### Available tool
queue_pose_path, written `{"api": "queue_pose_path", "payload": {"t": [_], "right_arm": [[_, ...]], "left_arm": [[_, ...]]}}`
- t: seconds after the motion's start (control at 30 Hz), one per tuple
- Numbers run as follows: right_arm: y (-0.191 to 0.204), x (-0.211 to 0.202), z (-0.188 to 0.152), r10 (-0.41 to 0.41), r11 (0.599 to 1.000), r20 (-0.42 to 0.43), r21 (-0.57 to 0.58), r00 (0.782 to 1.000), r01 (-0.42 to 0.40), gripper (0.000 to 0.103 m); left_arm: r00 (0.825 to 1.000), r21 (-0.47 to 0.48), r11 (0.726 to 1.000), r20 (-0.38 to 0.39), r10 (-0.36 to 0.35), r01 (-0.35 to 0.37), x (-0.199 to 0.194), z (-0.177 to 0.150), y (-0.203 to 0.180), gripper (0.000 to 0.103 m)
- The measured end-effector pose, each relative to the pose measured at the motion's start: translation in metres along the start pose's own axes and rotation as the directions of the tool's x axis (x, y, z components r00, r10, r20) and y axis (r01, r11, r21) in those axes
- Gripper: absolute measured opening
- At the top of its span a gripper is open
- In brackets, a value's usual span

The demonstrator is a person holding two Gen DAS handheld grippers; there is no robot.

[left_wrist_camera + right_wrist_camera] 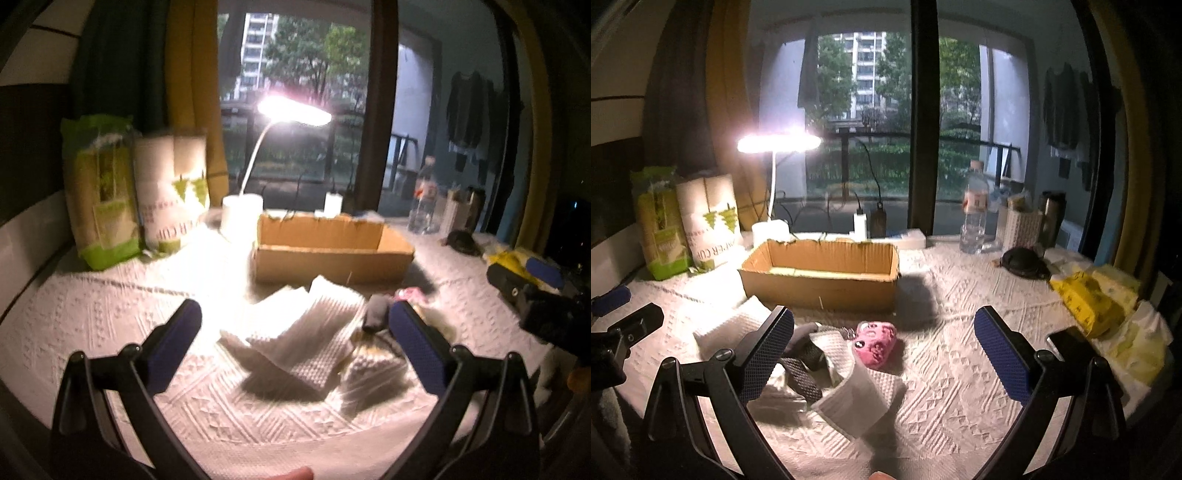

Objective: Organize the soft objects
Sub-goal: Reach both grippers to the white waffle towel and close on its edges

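Note:
An open cardboard box (332, 254) (820, 275) stands on the white embossed table cover. In front of it lies a heap of soft things: white embossed paper towels (306, 343) (857, 398), a dark grey cloth (376, 312) (803, 349) and a pink spotted plush (875, 343) (410, 293). My left gripper (295, 332) is open and empty, hovering over the towels. My right gripper (884, 339) is open and empty, around the heap near the plush.
A lit desk lamp (291, 110) (777, 144) stands behind the box. Green and white paper packs (99, 192) (709, 218) stand at back left. A water bottle (975, 214), a black pouch (1023, 262) and yellow tissue packs (1089, 299) are at right.

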State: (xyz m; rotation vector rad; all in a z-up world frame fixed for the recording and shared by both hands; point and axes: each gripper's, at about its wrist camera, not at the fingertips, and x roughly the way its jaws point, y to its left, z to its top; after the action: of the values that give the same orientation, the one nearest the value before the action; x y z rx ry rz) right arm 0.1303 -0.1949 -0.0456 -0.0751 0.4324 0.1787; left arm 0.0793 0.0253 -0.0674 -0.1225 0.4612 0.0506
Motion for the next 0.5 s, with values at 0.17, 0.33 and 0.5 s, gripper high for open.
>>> {"api": "queue_pose_path", "payload": {"t": [0.17, 0.33, 0.5], "right_arm": [[-0.01, 0.025, -0.009, 0.008, 1.0, -0.056, 0.02, 0.998, -0.006, 0.1], [-0.017, 0.045, -0.016, 0.043, 0.998, -0.103, 0.043, 0.994, -0.039, 0.1], [-0.009, 0.059, -0.023, 0.124, 0.992, -0.151, 0.04, 0.981, -0.119, 0.092]], "left_arm": [[0.998, 0.016, 1.0, -0.064, 0.02, -0.019, 0.032, -0.004, -0.002, 0.102], [0.992, 0.052, 0.998, -0.125, 0.027, -0.021, 0.058, -0.005, -0.008, 0.102], [0.977, 0.058, 0.998, -0.213, 0.031, -0.019, 0.087, -0.007, -0.01, 0.092]]}}
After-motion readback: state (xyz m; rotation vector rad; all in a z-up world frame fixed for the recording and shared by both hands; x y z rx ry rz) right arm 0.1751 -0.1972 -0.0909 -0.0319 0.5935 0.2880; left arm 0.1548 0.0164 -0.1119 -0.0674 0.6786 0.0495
